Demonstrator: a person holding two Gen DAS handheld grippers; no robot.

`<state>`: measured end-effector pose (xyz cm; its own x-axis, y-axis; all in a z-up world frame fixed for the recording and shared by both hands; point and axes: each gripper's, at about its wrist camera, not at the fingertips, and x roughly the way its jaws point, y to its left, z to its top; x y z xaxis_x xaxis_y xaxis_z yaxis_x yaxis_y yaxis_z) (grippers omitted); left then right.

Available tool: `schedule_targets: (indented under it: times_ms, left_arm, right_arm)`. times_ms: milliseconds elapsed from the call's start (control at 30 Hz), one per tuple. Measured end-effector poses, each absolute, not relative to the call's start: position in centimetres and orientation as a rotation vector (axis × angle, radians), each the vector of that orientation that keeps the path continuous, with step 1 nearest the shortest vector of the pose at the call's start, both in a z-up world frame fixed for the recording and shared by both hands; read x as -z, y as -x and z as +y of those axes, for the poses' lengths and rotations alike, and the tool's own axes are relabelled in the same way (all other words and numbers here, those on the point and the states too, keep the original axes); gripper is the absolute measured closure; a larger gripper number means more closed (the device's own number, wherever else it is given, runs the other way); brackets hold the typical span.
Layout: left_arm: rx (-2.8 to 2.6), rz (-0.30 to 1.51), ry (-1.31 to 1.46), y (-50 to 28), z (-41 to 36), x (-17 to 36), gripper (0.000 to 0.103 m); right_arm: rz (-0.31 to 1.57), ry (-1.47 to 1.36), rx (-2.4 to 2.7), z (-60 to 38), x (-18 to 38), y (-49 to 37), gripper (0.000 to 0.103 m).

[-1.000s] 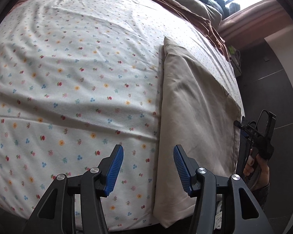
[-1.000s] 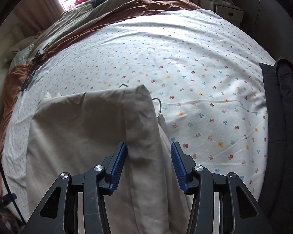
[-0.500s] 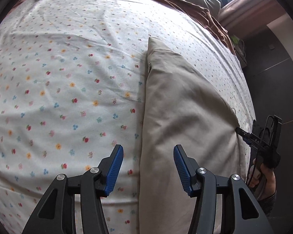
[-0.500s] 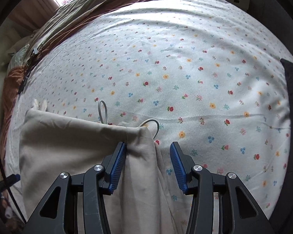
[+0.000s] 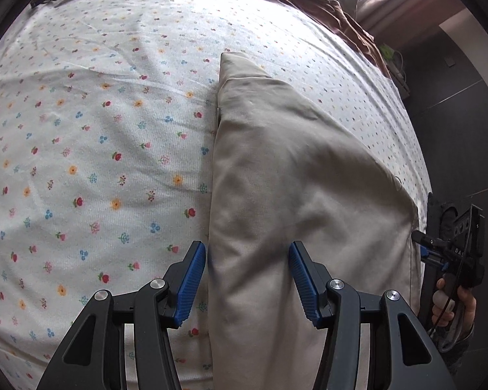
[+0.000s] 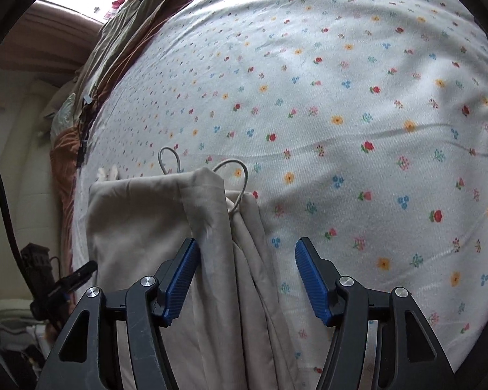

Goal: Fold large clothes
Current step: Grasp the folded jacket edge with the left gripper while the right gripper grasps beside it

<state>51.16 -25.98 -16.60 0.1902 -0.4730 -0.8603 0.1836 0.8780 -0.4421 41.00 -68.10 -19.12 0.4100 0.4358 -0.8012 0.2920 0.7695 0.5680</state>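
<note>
right gripper (image 6: 247,278) jaws are opening right now. a second ago they were pinched in closer on a raised fold of the beige woven-cotton garment (image 6: 166,227); now that fold hangs loose between the blue ribbed pads (image 6: 310,281), brushing the 9 o'clock pad, well clear of the 3 o'clock one. reads as a release: the carried edge has been laid down onto the rest of the cloth, so one fold looks placed.

left gripper (image 5: 248,279) is half open, unchanged over the last second, nothing clamped. it has slid across the bed: the garment's long folded edge was off at 2 o'clock of the jaws, now it runs right between them. my guess is it's lining up for the next grab or a smoothing pass.

garment lies as a long beige strip on the white floral-print bed sheet (image 5: 91,136), at the near edge of the bed.

view differences:
- right wrist view only: two pale drawstring loops (image 6: 231,175) poking out at the garment's far end at 12 o'clock, and the bunched layers under the jaws.
- left wrist view only: full length of the strip, its pointed far corner at 12 o'clock, flat top face with soft creases, plus the person's hand (image 5: 452,302) on the other gripper's handle at 3 o'clock.
</note>
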Motion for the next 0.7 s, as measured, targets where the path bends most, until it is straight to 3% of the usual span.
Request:
schedule_targets:
  times_ms: [600,700]
  left_arm:
    - [0.432,1.263,0.255,-55.6,-28.0,17.1,0.048]
    - [0.395,1.268,0.251,-56.1,-28.5,17.2,0.048]
  right_arm:
    - [1.163,-0.877,-0.423,-65.5,22.4,-45.9,0.039]
    - [1.169,-0.850,-0.400,-64.8,22.2,-46.3,0.048]
